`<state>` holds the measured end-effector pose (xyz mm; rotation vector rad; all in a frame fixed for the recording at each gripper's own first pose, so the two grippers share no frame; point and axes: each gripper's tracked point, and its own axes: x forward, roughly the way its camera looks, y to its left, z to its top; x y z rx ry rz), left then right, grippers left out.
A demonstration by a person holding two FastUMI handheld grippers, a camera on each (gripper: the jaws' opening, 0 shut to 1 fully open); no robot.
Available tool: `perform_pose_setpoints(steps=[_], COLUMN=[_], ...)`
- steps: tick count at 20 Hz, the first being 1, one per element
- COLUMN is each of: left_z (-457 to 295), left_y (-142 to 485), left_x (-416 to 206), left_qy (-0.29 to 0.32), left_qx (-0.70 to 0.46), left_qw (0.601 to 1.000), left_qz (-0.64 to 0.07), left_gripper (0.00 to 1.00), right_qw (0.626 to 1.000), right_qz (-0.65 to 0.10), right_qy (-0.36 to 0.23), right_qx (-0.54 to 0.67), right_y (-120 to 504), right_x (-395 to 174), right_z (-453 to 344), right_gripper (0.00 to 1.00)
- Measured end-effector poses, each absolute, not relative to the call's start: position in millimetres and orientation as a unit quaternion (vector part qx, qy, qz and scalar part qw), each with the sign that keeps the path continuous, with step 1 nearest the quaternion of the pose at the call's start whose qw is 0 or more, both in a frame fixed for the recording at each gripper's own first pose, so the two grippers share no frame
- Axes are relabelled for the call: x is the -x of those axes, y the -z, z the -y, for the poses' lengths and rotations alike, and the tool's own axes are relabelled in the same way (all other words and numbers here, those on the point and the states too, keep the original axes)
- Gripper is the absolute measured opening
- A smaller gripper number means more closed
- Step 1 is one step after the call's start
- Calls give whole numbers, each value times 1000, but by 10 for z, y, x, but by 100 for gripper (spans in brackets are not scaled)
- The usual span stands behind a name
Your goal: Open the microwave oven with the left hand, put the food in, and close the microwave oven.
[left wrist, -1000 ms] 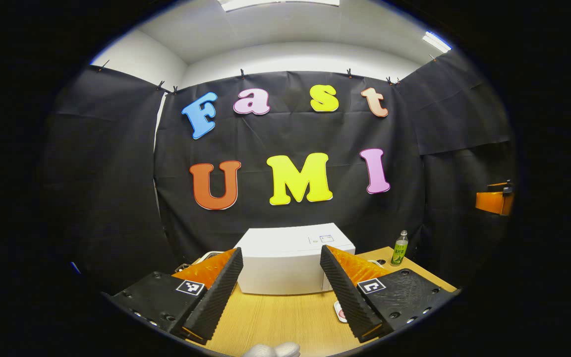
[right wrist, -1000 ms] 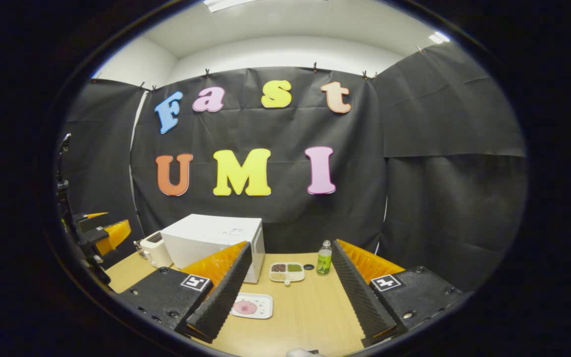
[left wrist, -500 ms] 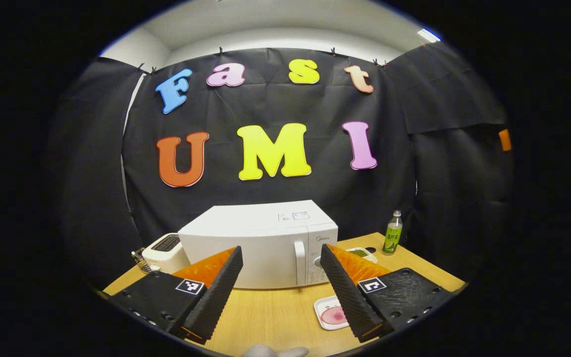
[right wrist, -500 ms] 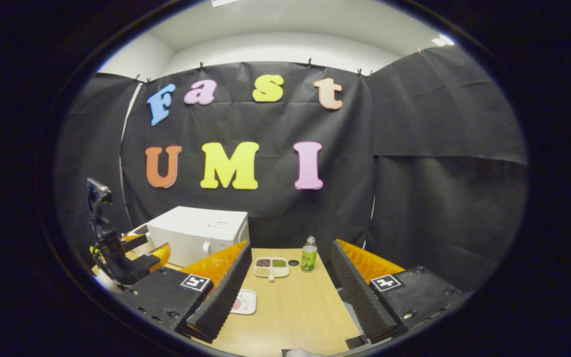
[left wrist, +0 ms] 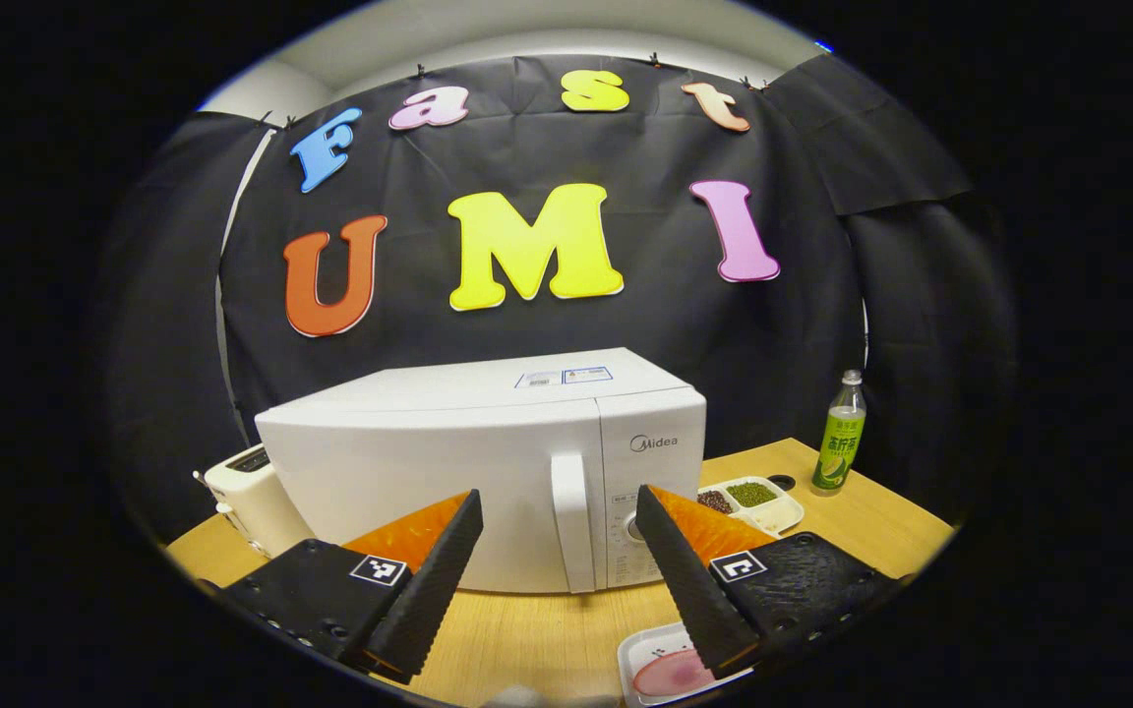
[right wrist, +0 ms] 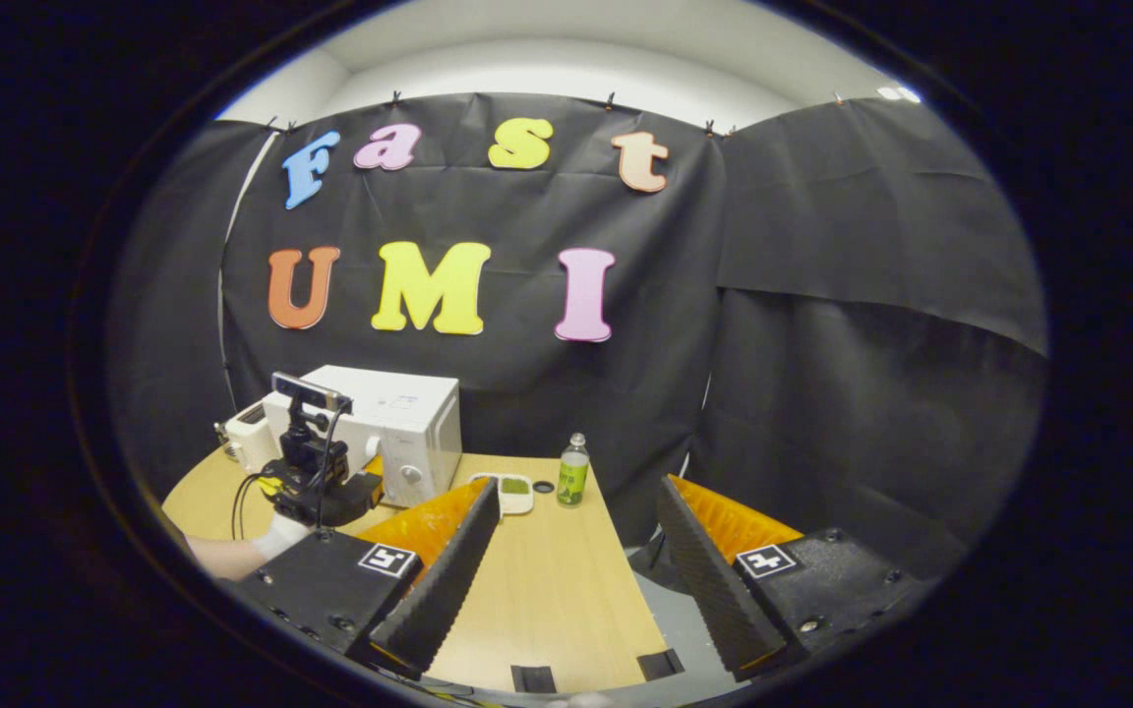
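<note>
In the left gripper view the left tool [left wrist: 559, 570] stands wide open at the bottom of the frame, its two black ribbed fingers [left wrist: 429, 580] apart with nothing between them; straight ahead, in the centre, sits the white box-shaped microwave oven [left wrist: 488, 472] on the light wooden bench [left wrist: 527, 639], its door shut and its white vertical handle [left wrist: 571, 521] showing in the gap between the fingers, not touched by them; a white toaster [left wrist: 247, 501] stands just beside the oven at middle left; a white divided tray of dark and green beans [left wrist: 753, 501] lies to the right of the oven, and a green-labelled plastic bottle [left wrist: 840, 433] stands farther right near the bench edge; at bottom centre-right a white rectangular plate with pink food [left wrist: 660, 669] lies on the bench, partly hidden behind the right-hand finger.

In the right gripper view the right tool [right wrist: 576, 580] is likewise wide open and holds nothing, over the bench [right wrist: 547, 600]; at middle left the left tool [right wrist: 316, 487], carried by a hand [right wrist: 262, 541], is in front of the microwave oven [right wrist: 399, 428] and covers part of its face; the bottle [right wrist: 573, 472] and the tray [right wrist: 512, 489] stand beyond the left-hand finger.
</note>
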<state>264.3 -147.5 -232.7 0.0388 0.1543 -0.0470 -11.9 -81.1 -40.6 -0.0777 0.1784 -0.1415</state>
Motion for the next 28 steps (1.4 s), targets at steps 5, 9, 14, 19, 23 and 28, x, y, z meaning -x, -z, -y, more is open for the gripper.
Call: perform_pose_setpoints(steps=[5,9,14,19,23,28], left_z=[1483,1567,1575,1498,1174,535], left_y=[2553,2578,2614,2601,2639,2670], left_x=[-3005,-2967,-2944,-2587,-1910,-1320], left_qy=[13,44,60,84,106,91], left_qx=[0,36,48,40,32,-20], left_qw=[995,992,991,991,988,988], left_qz=[-103,-110,-111,-99,-108,-125], left_gripper=[81,24,9,2,8,35], right_qw=[989,988,989,991,992,992], right_qz=[-116,-124,-124,-114,-101,-97], right_qy=[81,78,65,39,5,-45], right_qx=[49,53,54,58,69,60], right_y=[529,564,585,562,534,581], right_x=[121,114,22,-68,-157,-153], right_z=[1004,1061,1074,909,610,48], right_gripper=[100,100,96,100,100,97])
